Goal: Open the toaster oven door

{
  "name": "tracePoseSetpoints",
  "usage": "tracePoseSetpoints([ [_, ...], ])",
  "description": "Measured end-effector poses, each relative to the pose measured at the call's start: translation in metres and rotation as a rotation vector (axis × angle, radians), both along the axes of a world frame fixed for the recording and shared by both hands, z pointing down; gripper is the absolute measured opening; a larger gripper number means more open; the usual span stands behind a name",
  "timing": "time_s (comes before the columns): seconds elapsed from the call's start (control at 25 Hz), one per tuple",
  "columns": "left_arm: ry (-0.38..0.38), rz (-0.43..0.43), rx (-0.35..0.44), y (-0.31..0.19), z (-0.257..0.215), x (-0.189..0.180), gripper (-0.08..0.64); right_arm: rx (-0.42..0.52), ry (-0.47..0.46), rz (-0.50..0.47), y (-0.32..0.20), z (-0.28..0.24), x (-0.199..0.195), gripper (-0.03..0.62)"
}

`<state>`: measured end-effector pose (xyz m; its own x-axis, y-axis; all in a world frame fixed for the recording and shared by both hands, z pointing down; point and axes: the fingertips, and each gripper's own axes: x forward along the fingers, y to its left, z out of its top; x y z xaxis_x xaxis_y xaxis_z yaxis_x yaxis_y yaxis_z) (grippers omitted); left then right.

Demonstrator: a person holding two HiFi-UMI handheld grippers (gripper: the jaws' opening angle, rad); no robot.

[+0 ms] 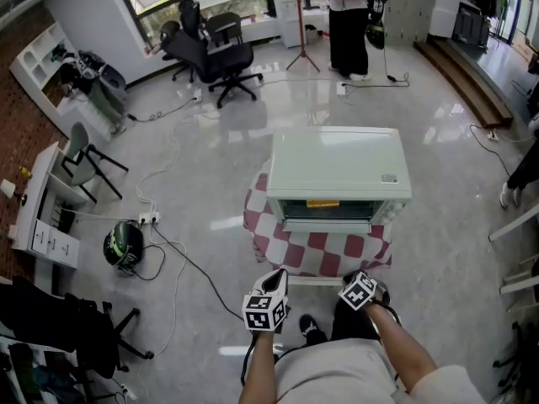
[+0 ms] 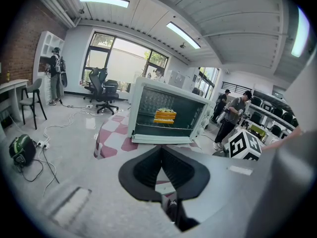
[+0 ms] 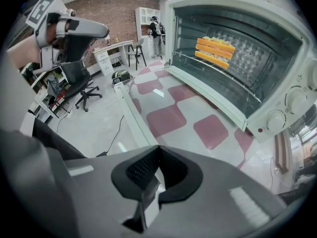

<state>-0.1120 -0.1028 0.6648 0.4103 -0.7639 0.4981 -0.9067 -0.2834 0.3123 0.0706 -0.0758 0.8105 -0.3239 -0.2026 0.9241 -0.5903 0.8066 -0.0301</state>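
Red-checked tablecloth bears toaster oven; grey floor gleams.

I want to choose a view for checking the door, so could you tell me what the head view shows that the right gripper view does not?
Only the head view shows the flat top of the toaster oven and the tripod standing far behind it. Only the right gripper view shows the knobs beside the door and the right gripper with its tongs shut on nothing. Both show the toaster oven's front, the orange food inside it and the checked cloth beneath it.
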Motion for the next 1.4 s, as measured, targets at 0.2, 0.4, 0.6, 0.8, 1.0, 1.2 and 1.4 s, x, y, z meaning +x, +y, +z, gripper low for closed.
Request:
tracePoseSetpoints([
  [0.2,-0.002,0.012,0.000,0.002,-0.001,0.004,0.005,0.009,-0.025,0.040,-0.001,0.000,0.001,0.003],
  [0.4,-0.003,0.036,0.001,0.003,-0.003,0.011,0.005,0.008,-0.053,0.095,-0.003,-0.002,0.001,0.003],
  [0.6,-0.003,0.053,0.010,0.003,-0.007,0.016,0.005,0.114,-0.070,0.131,-0.011,-0.020,0.003,0.003],
  [0.8,0.002,0.060,0.014,0.006,-0.008,0.019,0.005,0.185,-0.172,0.212,-0.015,-0.053,0.001,0.003],
  [1.0,0.016,0.062,0.033,0.009,-0.013,0.021,0.005,0.330,-0.312,0.312,-0.033,-0.097,-0.004,0.003],
  [1.2,0.037,0.062,0.052,0.006,-0.019,0.031,0.005,0.364,-0.451,0.365,-0.035,-0.140,-0.014,0.003],
  [1.4,0.032,0.069,0.070,0.005,-0.029,0.042,0.005,0.375,-0.582,0.451,-0.032,-0.173,-0.016,0.003],
])
